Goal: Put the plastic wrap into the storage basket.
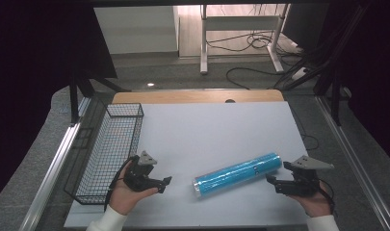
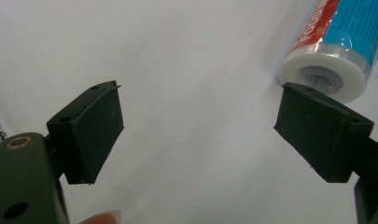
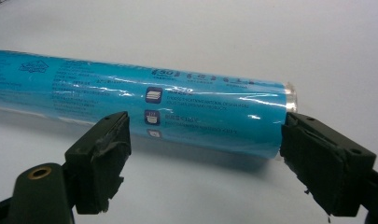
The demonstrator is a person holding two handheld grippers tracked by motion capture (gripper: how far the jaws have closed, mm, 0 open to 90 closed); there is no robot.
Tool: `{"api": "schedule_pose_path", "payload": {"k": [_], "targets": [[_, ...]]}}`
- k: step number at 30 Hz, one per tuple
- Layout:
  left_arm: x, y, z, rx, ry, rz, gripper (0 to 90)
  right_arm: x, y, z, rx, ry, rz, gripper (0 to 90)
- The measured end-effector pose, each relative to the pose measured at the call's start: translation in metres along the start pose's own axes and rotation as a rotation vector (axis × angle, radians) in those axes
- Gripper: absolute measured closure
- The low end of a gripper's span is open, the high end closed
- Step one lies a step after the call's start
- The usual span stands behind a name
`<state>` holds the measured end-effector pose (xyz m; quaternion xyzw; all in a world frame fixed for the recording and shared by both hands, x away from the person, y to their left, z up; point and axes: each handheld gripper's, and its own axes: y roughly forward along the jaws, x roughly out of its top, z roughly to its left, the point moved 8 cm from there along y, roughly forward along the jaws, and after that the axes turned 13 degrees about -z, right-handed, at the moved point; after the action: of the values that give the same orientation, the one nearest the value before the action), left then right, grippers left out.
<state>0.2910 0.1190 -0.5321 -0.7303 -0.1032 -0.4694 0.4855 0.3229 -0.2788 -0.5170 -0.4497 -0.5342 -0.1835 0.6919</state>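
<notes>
A long blue plastic-wrapped roll (image 1: 238,173) lies slantwise on the white table (image 1: 207,130), its white end cap toward the front left. My left gripper (image 1: 164,185) rests low at the front left, jaws open and empty, a short way left of that end cap (image 2: 323,74). At the front right, my right gripper (image 1: 272,184) stands open just in front of the roll's far end. In the right gripper view the roll (image 3: 140,105) lies across just beyond the open jaws, with nothing between the pads.
A black wire basket (image 1: 108,149) stands along the table's left edge, just behind my left hand. A wooden strip (image 1: 197,96) borders the far edge. Beyond it lie floor cables and a desk frame.
</notes>
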Motion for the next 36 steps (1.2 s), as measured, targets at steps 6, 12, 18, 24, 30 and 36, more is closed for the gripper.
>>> {"api": "schedule_pose_path", "payload": {"k": [6, 12, 18, 24, 30, 36], "targets": [[0.000, -0.001, 0.003, 0.005, 0.000, -0.001, 14.7, -0.003, 0.004, 0.004, 0.010, -0.027, 0.020, 16.2], [0.000, -0.001, 0.000, -0.011, 0.001, 0.008, 14.1, -0.001, 0.001, 0.006, 0.010, -0.016, 0.013, 16.0], [-0.005, 0.001, -0.005, -0.024, 0.013, 0.037, 14.2, -0.002, -0.006, 0.002, 0.001, 0.004, 0.009, 16.9], [0.000, -0.003, -0.017, -0.060, 0.026, 0.015, 14.2, 0.000, -0.009, 0.002, -0.009, 0.013, -0.008, 16.8], [0.008, 0.004, -0.016, -0.070, 0.028, 0.008, 14.6, -0.001, -0.007, 0.004, -0.007, 0.027, -0.009, 16.6], [0.017, 0.007, -0.029, -0.088, 0.049, 0.002, 15.2, -0.002, -0.012, 0.004, -0.016, 0.017, -0.011, 16.6]]}}
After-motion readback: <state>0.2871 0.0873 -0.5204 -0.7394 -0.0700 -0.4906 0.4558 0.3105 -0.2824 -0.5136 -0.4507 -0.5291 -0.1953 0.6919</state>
